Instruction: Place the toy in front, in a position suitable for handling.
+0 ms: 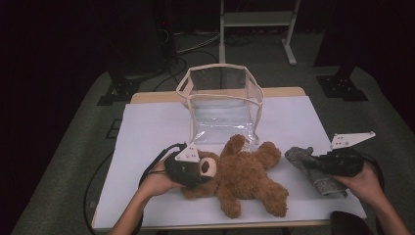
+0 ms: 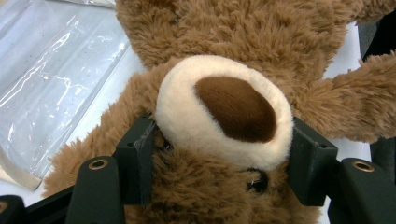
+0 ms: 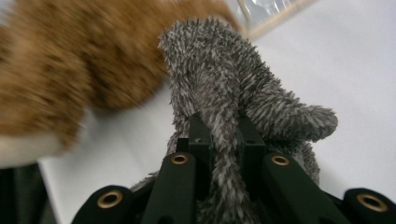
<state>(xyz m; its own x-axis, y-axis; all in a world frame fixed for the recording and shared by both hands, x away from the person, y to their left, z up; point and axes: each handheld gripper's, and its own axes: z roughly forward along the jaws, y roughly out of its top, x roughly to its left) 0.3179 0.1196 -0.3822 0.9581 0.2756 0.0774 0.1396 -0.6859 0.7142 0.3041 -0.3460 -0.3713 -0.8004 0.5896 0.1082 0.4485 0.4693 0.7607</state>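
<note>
Two grippers grip plush: left gripper (image 2: 219,154) pinches the teddy bear's (image 1: 244,174) head, right gripper (image 3: 223,140) clamps grey fabric (image 3: 233,93).

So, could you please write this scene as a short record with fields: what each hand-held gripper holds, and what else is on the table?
left hand-held gripper: jaws on both sides of the brown teddy bear at its head, pads pressing the fur beside the cream muzzle
right hand-held gripper: shut on a fold of the grey fuzzy cloth
bear: lies on its back on the white table cover
clear bag: stands open behind the bear, cream trim
</note>
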